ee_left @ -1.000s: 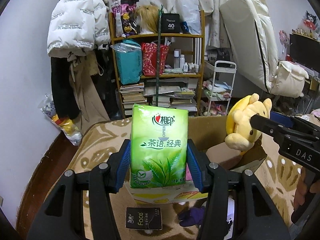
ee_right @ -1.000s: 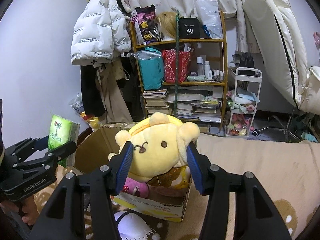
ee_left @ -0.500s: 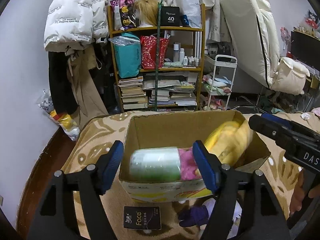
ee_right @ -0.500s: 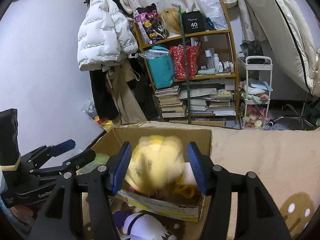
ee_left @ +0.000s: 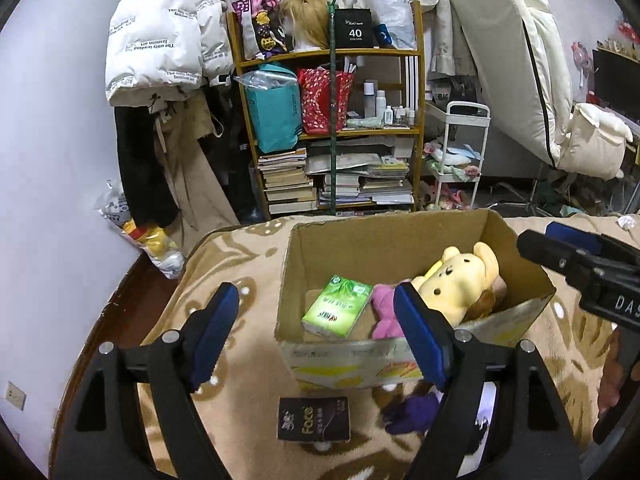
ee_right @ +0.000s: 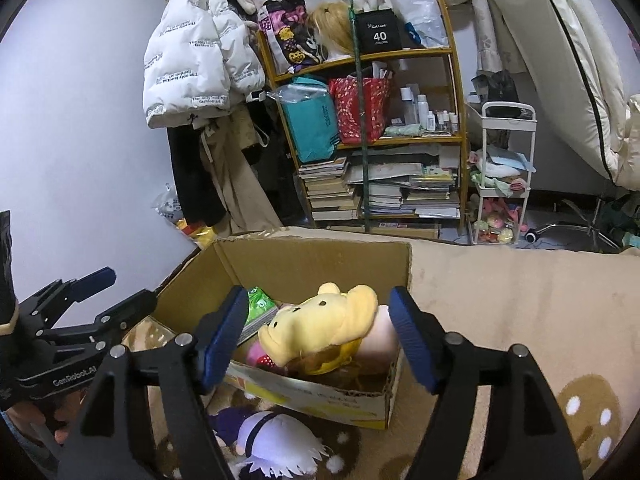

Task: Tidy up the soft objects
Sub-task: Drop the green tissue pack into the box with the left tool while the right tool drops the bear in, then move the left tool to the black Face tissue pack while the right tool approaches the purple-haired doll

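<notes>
An open cardboard box [ee_left: 384, 236] [ee_right: 320, 264] stands on the patterned blanket. Inside lie a green tissue pack [ee_left: 338, 312] [ee_right: 260, 308], a pink soft toy [ee_left: 384, 316] and a yellow bear plush [ee_left: 460, 280] [ee_right: 324, 320]. My left gripper [ee_left: 316, 336] is open and empty, held above and in front of the box. My right gripper [ee_right: 316, 340] is open and empty, above the box's right part; it also shows in the left wrist view [ee_left: 580, 264]. A black tissue pack [ee_left: 314, 418] and a purple-and-white plush [ee_right: 272, 436] [ee_left: 412, 412] lie on the blanket in front of the box.
The blanket [ee_right: 520, 300] covers the surface around the box. Behind stand a crowded bookshelf [ee_left: 336, 128], a white rolling cart [ee_left: 460, 160], hanging jackets [ee_left: 160, 40] and a leaning cream mattress [ee_left: 520, 60]. A dark floor edge [ee_left: 132, 292] runs at left.
Both grippers opened. The green tissue pack dropped from my left gripper and the yellow bear plush from my right gripper into the box. Both grippers now stand wide open above it.
</notes>
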Motion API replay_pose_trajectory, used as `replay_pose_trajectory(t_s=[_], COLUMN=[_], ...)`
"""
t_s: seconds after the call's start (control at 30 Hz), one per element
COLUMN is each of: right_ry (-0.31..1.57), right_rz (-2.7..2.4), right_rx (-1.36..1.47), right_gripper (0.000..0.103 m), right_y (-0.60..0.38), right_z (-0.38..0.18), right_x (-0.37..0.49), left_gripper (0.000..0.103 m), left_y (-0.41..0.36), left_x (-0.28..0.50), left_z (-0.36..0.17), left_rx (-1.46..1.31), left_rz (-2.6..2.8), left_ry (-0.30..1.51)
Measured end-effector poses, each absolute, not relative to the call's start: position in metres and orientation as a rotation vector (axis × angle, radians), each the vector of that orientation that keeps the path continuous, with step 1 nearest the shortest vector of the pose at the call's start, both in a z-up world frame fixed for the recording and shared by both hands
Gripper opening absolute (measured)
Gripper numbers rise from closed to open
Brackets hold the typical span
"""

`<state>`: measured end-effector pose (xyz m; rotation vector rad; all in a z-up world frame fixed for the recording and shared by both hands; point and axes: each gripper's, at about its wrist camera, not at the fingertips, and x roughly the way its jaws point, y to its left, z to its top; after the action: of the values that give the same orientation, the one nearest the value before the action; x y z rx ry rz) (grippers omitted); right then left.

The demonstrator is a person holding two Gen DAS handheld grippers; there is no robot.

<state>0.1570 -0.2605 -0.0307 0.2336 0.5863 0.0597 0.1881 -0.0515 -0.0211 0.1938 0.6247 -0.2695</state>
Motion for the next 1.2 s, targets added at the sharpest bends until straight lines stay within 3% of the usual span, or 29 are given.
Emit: replay_pose_trajectory(t_s=[0.13,0.27,0.5,1.2], right_ry=[0.577,0.567,0.593,0.655], right_rz=[0.048,0.044,0.060,0.081], right_rx=[0.225,0.219,0.204,0.208], right_gripper=[0.092,0.095,0.103,0.103], right_y=[-0.260,-0.256,-0.246,-0.233], right_z=[-0.024,-0.017,-0.014,-0.019], right_x=[0.150,0.140,0.127,0.100], left_gripper=[0.080,0.091,0.092,0.092], left_y=[-0.045,-0.038,-0.024,-0.013], left_x=[0.179,0.167,0.149,0.124], left_z=[-0.017,-0.013,-0.004,-0.010], left_rx=[0.197,0.199,0.179,0.230], left_rz=[-0.265,-0.243,-0.204,-0.195], left_ry=[0.644,0.653,0.687,0.761])
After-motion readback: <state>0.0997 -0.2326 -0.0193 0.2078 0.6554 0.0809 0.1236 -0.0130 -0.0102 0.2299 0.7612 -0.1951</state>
